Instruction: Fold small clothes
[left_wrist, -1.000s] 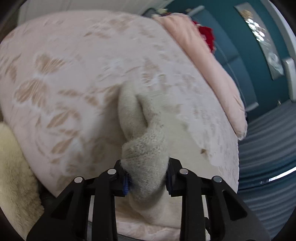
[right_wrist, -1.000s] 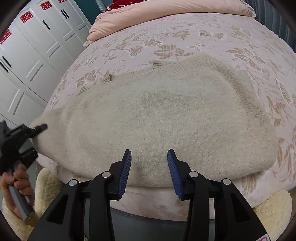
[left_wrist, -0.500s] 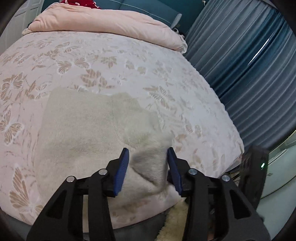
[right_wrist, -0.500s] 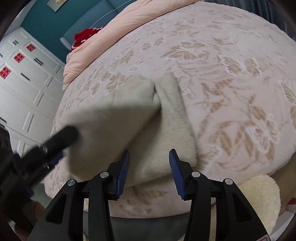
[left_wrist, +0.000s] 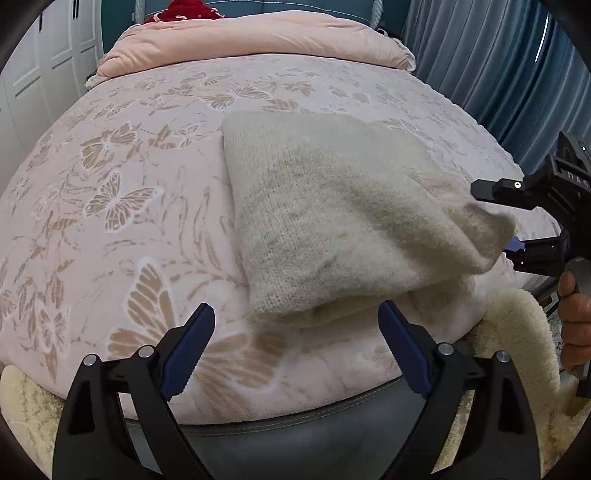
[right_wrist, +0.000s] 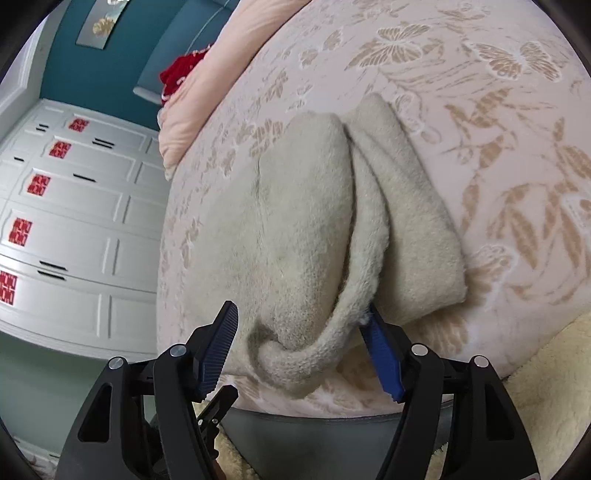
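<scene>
A cream knitted garment (left_wrist: 332, 214) lies folded over itself on the pink butterfly-print bedspread (left_wrist: 110, 184), near the bed's front edge. My left gripper (left_wrist: 295, 332) hangs just in front of the fold, its jaws opening wide with nothing between them. The right gripper (left_wrist: 495, 221) comes in from the right, and a raised corner of the garment stands between its fingers. In the right wrist view the right gripper (right_wrist: 301, 350) is opening. The garment's (right_wrist: 303, 229) rolled corner sits between the pads, brushing the right pad and clear of the left one.
A folded pink quilt (left_wrist: 258, 40) and a red item (left_wrist: 184, 7) lie at the head of the bed. Blue curtains (left_wrist: 498, 74) hang on the right and white wardrobe doors (right_wrist: 74, 221) stand on the left. A cream fluffy rug (left_wrist: 517, 332) lies below the bed's grey edge (left_wrist: 295, 443).
The left gripper carried the garment's end across, laid it over the rest, let go and opened wide. The right gripper widened around the folded corner. Both wrists rolled.
</scene>
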